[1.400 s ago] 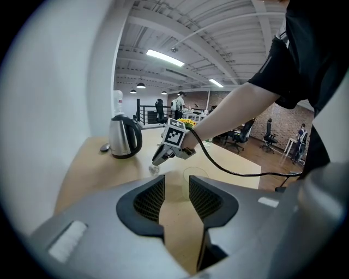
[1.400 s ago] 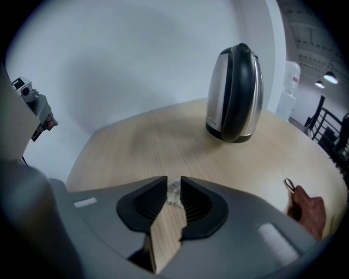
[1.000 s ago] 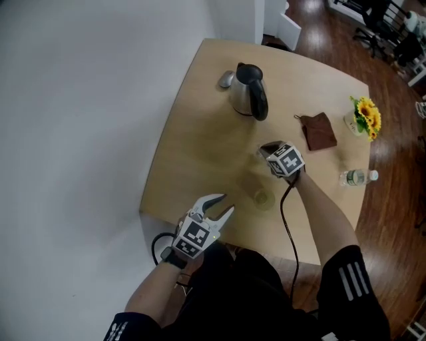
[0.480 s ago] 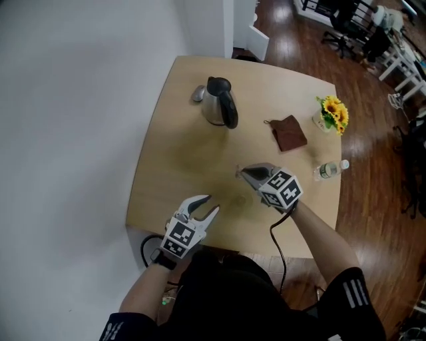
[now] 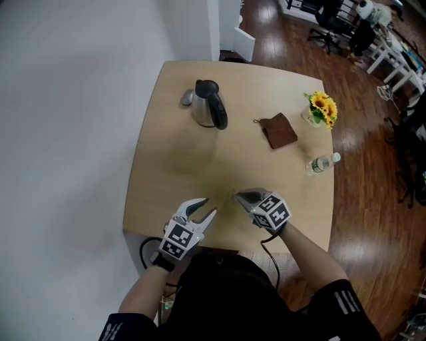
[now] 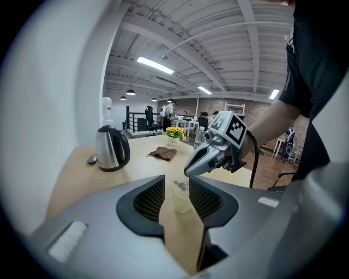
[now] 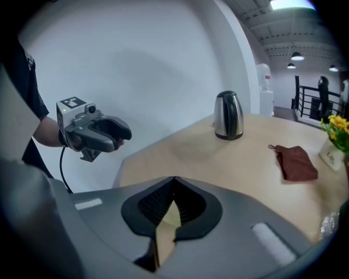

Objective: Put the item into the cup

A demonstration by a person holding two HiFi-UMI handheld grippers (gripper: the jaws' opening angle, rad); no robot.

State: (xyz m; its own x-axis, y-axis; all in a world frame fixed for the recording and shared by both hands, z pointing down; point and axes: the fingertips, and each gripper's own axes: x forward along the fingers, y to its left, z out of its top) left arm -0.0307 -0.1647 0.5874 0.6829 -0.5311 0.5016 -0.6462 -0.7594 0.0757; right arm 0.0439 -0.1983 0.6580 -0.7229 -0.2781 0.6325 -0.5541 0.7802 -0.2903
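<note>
Light wooden table with rounded corners, standing beside a plain white wall. Dark wood plank floor, with office chairs and white desks at the far end. Pale beamed ceiling with strip lights, lit.
</note>
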